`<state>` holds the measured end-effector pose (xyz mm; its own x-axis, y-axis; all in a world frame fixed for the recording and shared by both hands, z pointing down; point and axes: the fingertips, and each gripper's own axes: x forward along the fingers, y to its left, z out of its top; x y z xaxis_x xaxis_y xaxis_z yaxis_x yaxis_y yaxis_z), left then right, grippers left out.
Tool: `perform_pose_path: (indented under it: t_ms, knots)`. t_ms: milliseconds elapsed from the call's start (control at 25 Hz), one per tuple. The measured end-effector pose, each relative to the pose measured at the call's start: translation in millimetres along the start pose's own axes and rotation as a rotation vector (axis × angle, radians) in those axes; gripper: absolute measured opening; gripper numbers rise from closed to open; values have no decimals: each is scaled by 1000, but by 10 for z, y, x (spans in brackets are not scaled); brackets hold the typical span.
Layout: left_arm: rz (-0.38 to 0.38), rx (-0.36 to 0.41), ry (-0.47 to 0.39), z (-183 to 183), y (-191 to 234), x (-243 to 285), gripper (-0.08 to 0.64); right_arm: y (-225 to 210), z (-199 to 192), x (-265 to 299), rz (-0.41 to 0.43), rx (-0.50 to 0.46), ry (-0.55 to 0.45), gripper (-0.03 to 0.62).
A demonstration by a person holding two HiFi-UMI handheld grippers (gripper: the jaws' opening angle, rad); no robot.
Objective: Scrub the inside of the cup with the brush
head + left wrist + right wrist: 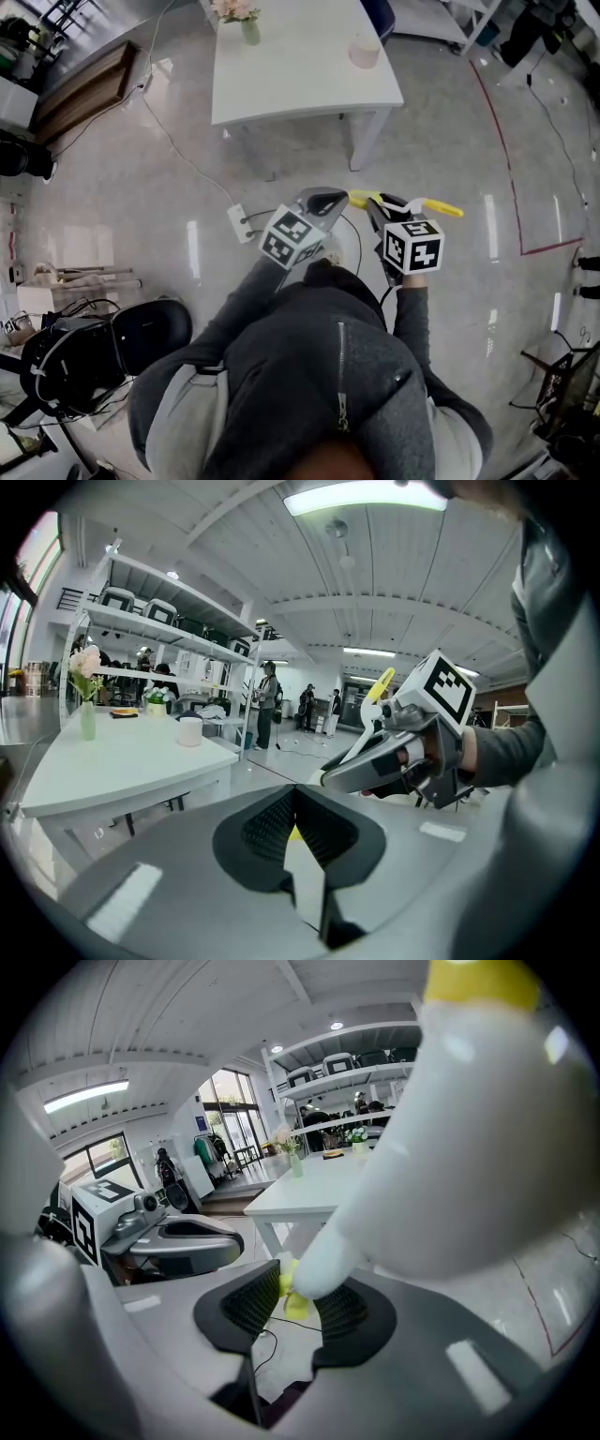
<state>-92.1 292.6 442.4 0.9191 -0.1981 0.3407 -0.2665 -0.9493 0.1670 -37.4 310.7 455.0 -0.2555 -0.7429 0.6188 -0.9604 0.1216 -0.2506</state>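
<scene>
Item: yellow-and-white brush (pixel 427 205) clamped in right gripper (pixel 385 209); left gripper (pixel 324 202) carries nothing.
Detail: Brush has a smooth, rounded white plastic shaft with yellow ends; it narrows to a yellow-green piece pinched between the right gripper's ribbed black pads, and its free end sticks out sideways to the right in the head view. The left gripper's ribbed black pads are pressed together. Both grippers have matte grey shells and a marker cube, and are held side by side over glossy pale floor. The cup (pixel 364 51), a plain pale cylinder, stands upright on the flat white table (pixel 300 84), well apart from both grippers, with a slim green vase (pixel 249 33) of flowers nearby.
</scene>
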Motion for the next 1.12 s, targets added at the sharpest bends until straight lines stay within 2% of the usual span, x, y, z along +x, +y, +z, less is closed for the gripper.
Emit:
perform_pose_path:
  t_ms: [200,680,840,1120]
  knots:
    - [17,-9,6,-13,297,40,9,-61,130,237,-3,-2,1,117]
    - [-16,22,38,1,522,281,9,-234,258,395,-1,66,-45,117]
    - [-23,11,37,-23,680,387,9,-326,298,516,-18,71,-42,117]
    - [-38,1,61,-52,712,529,9,-409,268,504,-23,95,-42,117]
